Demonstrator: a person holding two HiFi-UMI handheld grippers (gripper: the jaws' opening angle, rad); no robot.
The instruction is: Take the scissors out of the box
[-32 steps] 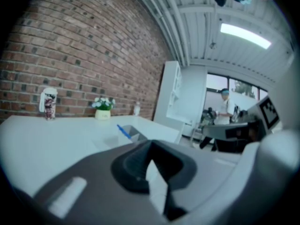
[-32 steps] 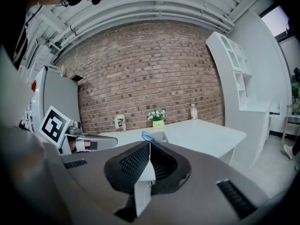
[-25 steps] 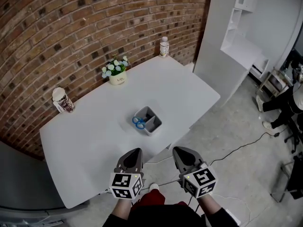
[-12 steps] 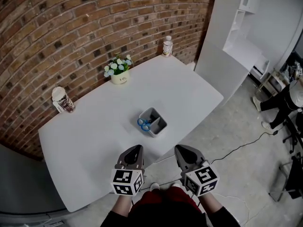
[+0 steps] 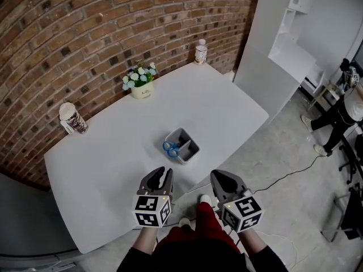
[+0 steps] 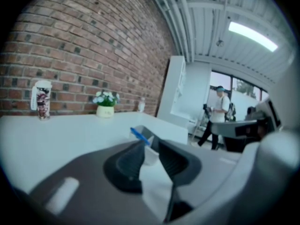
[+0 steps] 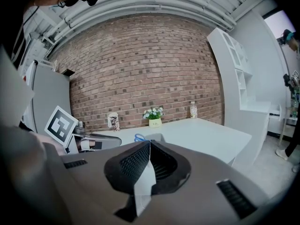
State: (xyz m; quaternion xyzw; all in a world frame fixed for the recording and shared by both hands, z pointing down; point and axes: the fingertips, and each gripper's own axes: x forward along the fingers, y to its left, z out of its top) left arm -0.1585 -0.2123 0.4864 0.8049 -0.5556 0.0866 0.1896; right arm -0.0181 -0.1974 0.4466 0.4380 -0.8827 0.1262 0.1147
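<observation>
Sitting mid-frame on the white table (image 5: 113,152), gray box (image 5: 188,150) held blue scissors (image 5: 169,148) in its left half, left gripper (image 5: 163,173) jaws opening with nothing between, right gripper (image 5: 219,177) jaws together.

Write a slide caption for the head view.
Left gripper, jaws opening and empty, and shut right gripper point at a small grey plastic box holding blue-handled scissors on a white table.

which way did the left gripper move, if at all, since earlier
Yes, forward: left gripper now nearer the box; jaws opening, nothing between them.
</observation>
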